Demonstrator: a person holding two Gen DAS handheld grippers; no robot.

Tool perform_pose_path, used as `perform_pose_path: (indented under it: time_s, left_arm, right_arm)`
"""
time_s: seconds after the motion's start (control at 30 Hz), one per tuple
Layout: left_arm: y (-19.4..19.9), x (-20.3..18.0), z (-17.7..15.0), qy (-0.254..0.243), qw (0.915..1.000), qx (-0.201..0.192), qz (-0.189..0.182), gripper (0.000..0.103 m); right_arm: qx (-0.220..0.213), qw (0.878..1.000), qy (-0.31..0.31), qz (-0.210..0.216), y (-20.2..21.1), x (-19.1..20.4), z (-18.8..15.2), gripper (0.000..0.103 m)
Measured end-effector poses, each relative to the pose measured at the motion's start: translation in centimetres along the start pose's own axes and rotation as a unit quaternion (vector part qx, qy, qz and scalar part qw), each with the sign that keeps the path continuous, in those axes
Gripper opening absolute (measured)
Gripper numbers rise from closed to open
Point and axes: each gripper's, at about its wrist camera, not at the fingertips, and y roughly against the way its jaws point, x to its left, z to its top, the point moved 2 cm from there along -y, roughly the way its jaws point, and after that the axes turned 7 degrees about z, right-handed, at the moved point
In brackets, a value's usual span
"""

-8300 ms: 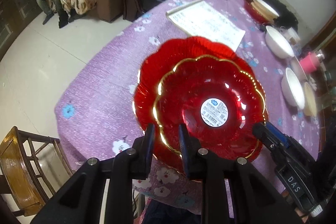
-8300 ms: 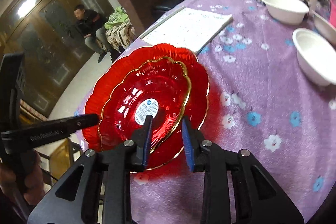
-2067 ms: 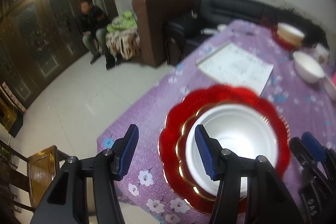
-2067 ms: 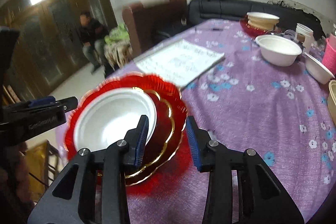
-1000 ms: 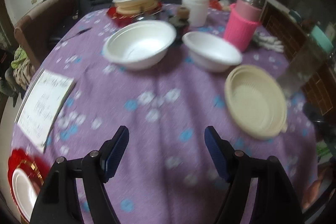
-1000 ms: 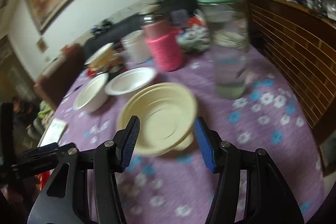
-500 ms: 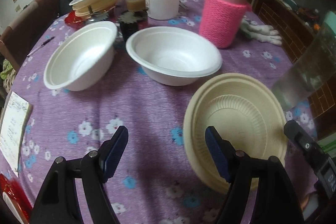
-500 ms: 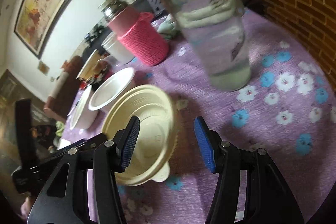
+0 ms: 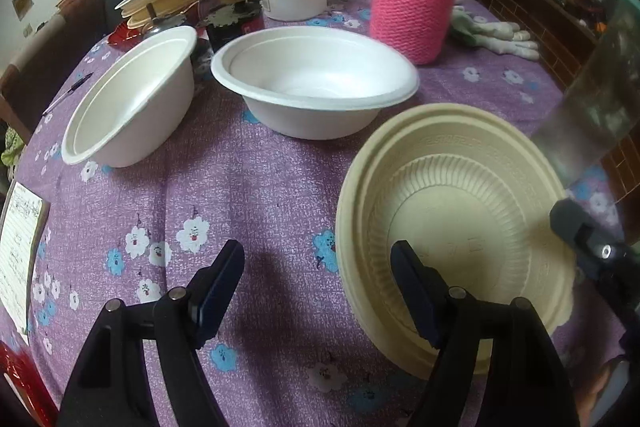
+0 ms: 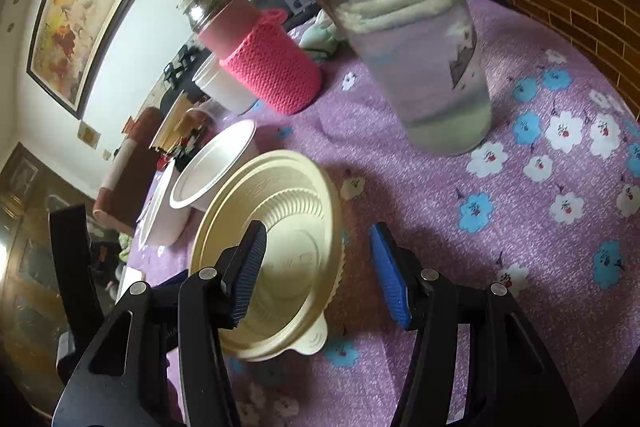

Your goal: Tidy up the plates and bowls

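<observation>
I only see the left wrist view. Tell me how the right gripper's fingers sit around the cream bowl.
Observer: The right gripper is open. One finger hangs over the inside of the cream bowl, and the other is outside it over the tablecloth, so the rim lies between them.
Operator: Report anything sticking out of that rim.
Observer: A small tab juts from the rim on the side nearest the gripper.
Operator: Check the clear bottle beside it.
Observer: The clear bottle stands upright beyond the bowl, with bare cloth between them.
</observation>
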Motion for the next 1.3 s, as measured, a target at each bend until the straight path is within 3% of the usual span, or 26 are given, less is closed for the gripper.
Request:
perform_pose_path:
  time_s: [0.13,0.17,0.2,0.23,0.37,0.53,0.63,1.3]
  left_arm:
    - [-0.7,-0.3,-0.2,-0.003,1.0,0.002,-0.002,0.075]
    - [-0.7,-0.4,-0.2,-0.005,1.0,-0.001,-0.002,0.073]
    - [-0.7,-0.5,-0.2,-0.006,1.0,-0.005,-0.004,0.072]
    - [-0.7,-0.5,-0.2,-0.007,0.9999,-0.009,-0.007,0.068]
    - [-0.5,-0.9,-0.3,-0.013,0.9993,-0.022,-0.026,0.049]
    - [-0.3,-1.7,-0.4,-0.028,0.9983,-0.036,-0.037,0.032]
    - [-0.2,-2.1,-0.5,-0.035,0.9978,-0.042,-0.039,0.025]
    - [0.6,-2.0,-0.9,-0.041,0.9968,-0.065,-0.024,0.023]
  right_arm:
    - [0.001,1.0,0.005,-0.006,-0.5,-0.2,-0.1,0.052]
    - [0.0,1.0,0.006,-0.008,-0.7,-0.2,-0.1,0.049]
    - [0.002,1.0,0.007,-0.01,-0.8,-0.3,0.0,0.039]
    - [0.007,1.0,0.009,-0.013,-1.1,-0.3,0.0,0.031]
    - [0.019,1.0,0.007,-0.013,-1.7,-0.6,-0.3,0.025]
    - [0.013,1.0,0.024,-0.016,-1.5,0.1,-0.5,0.015]
    - [0.01,0.999,0.035,-0.023,-1.6,0.5,-0.5,0.014]
    - [0.011,0.999,0.029,-0.019,-1.6,0.2,-0.6,0.013]
